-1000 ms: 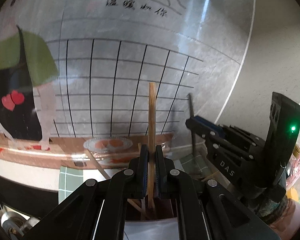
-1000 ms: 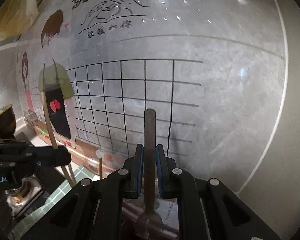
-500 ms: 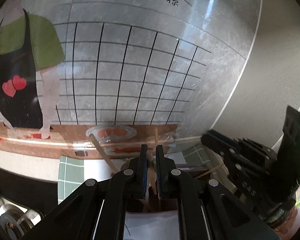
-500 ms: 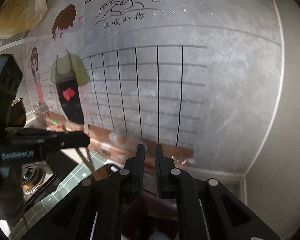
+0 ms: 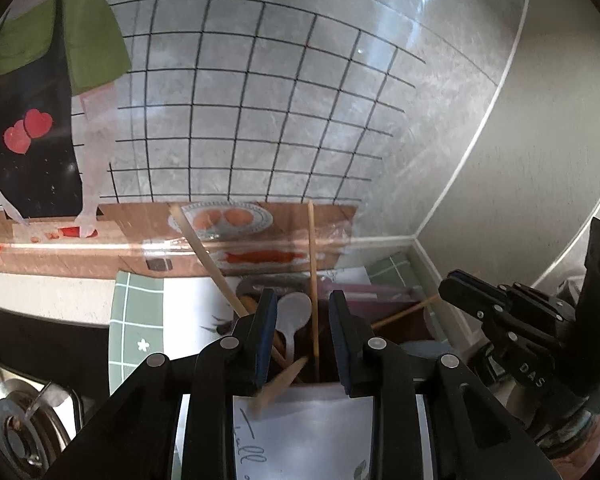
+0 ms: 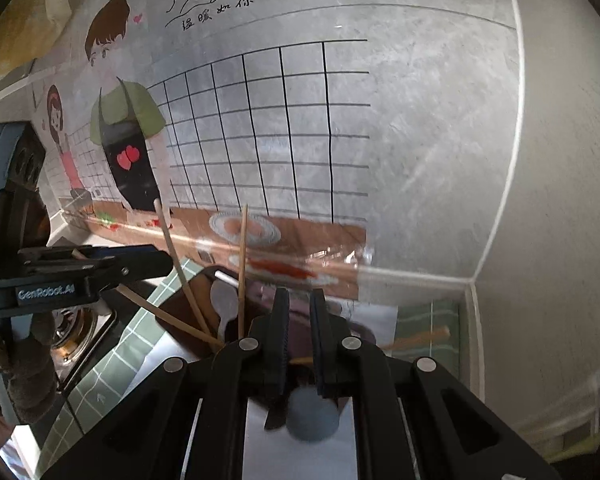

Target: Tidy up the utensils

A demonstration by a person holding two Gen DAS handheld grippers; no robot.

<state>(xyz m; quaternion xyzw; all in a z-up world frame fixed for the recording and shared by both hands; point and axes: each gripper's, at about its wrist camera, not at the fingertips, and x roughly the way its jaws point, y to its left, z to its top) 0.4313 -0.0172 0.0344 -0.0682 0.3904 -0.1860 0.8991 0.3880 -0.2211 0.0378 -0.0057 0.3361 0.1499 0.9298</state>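
Two grippers are hovering over a brown holder at the counter's back corner: the left gripper is gaping wide and gripping nothing, the right gripper is standing slightly parted and empty. Chopsticks and a white spoon are standing inside the holder.

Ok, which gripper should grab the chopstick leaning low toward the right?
Right, probably: the low-leaning chopstick runs just beside the right gripper, which looks empty. The left gripper faces the white spoon.
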